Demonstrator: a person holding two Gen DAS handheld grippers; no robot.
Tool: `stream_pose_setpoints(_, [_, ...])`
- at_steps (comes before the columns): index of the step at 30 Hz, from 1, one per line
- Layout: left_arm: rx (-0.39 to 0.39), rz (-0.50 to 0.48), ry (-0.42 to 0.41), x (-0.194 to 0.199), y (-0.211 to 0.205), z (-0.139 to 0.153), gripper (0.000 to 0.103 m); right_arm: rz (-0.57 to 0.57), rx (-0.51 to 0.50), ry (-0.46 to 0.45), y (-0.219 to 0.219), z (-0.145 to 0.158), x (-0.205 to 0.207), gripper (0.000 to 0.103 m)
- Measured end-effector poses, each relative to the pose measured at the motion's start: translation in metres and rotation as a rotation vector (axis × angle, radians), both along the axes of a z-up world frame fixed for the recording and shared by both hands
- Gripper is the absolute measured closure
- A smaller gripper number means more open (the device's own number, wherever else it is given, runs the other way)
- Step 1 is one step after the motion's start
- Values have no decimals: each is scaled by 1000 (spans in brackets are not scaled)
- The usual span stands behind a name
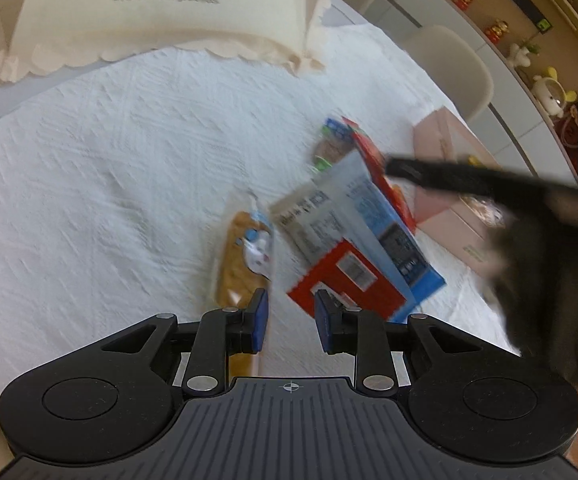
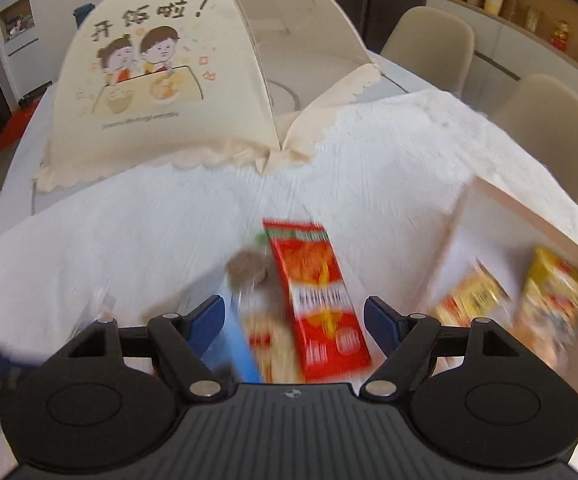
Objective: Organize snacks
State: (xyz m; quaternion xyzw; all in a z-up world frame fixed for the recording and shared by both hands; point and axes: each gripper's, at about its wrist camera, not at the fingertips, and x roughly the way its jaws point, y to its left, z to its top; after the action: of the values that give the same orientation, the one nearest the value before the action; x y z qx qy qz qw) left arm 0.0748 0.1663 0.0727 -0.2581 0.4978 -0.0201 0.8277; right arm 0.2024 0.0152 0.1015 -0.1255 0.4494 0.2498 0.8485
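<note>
Snacks (image 2: 473, 294) in box (image 2: 455, 216): two

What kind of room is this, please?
Probably a home dining room: a round table with a food cover, dining chairs, and wall shelves of ornaments.

I'm looking into a home dining room — a round desk (image 2: 21, 168) under a white textured cloth (image 1: 129, 152), with a folding mesh food cover (image 2: 149, 92) printed with cartoon children and bowls of food. Beige moulded dining chairs (image 2: 433, 44) ring the far side. Along the wall runs a wooden shelf (image 1: 537, 20) of household ornaments — red-and-gold figurines (image 1: 497, 28), small plush toys (image 1: 549, 88). Snack packets (image 2: 317, 296) lie on the cloth.
</note>
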Motion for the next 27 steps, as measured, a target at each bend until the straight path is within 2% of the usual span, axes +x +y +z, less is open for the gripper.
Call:
stream_pose_setpoints(4, [-64, -46, 5, -9, -10, -3, 74, 0, -74, 51, 32, -30, 43, 26])
stream_pose_setpoints(7, [-70, -49, 25, -15, -10, -12, 74, -45, -30, 126, 34, -42, 53, 27])
stream_pose_setpoints(11, [-88, 9, 41, -17, 3, -19, 75, -41, 97, 205, 22, -32, 30, 31])
stream_pose_setpoints(14, [-94, 19, 36, -15, 7, -18, 75, -38, 145, 238, 3, -27, 1, 39])
stream_pose_setpoints(16, [-96, 12, 38, -11, 7, -18, 75, -66, 165, 260, -13, -26, -14, 51])
stream_pose_setpoints(18, [-98, 4, 39, -5, 4, -17, 75, -113, 203, 296, -34, -27, -28, 53])
stream_pose_setpoints(22, [-93, -11, 2, 9, 1, -6, 75, -171, 176, 281, -68, -26, -54, 64])
stream_pose_setpoints(23, [-80, -15, -15, 15, 0, 0, 75, -185, 160, 267, -76, -26, -60, 64])
stream_pose_setpoints(27, [24, -76, -71, 60, -12, 18, 75, -250, 44, 159, -102, -28, -81, 65])
